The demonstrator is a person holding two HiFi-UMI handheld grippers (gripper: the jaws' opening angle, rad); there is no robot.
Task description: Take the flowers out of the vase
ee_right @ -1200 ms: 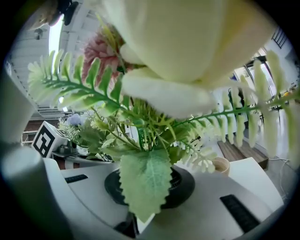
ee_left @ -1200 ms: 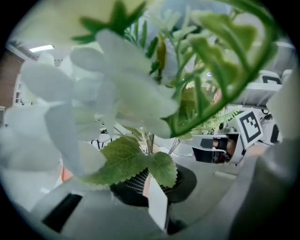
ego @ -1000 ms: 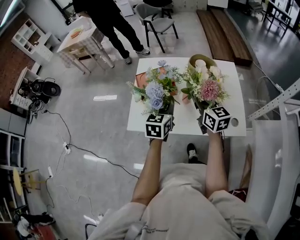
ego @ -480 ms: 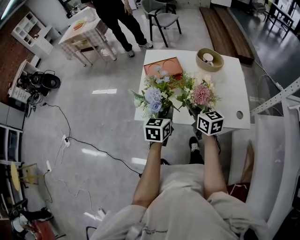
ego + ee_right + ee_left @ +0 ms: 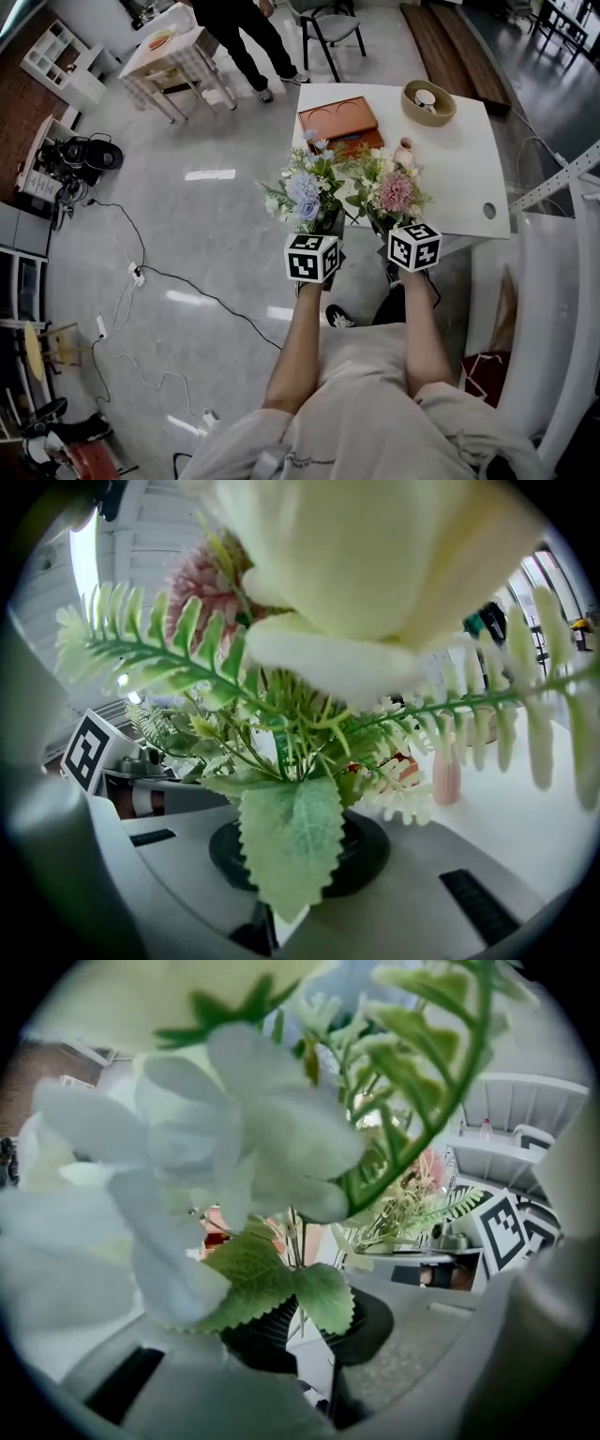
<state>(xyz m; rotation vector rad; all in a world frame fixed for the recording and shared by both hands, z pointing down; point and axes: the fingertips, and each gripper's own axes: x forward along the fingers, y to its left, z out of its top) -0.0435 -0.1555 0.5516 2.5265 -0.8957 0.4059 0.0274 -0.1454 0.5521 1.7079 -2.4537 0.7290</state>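
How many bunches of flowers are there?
2. The blue-and-white artificial flower bunch is gripped by the left gripper, and the pink-and-cream artificial flower bunch by the right gripper, both held by the front edge of the white table. No others show, though the blooms may hide some.

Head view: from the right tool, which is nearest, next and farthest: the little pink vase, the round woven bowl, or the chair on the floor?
1. The small pink vase, on the white table just beyond the right tool.
2. The round woven bowl, at the table's far right corner.
3. The dark-legged chair, on the floor past the table.
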